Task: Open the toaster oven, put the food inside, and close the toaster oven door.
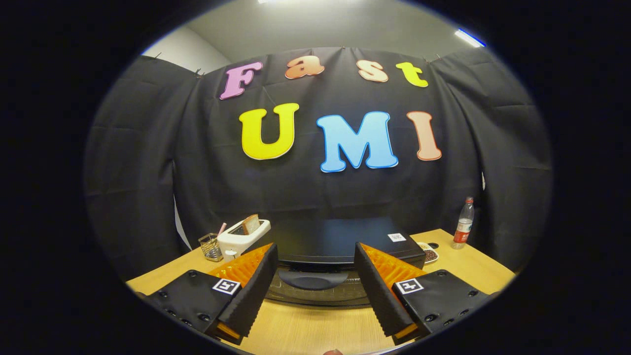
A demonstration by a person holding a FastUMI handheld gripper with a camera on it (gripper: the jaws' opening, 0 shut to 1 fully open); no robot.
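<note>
One toaster oven (335, 246) is seen on the wooden table (473, 268), just ahead of the gripper (315, 276), whose jaws are held wide apart with nothing between them; the oven door handle (313, 280) lies in the gap. One white toaster (242, 237) holding one bread slice (251, 223), one wire basket (211, 246), one small dish (430, 254) and one bottle (463, 224) are counted. Bare tabletop is left below the fingers.

glossy toaster oven (340, 241), wooden table (315, 330)
</note>
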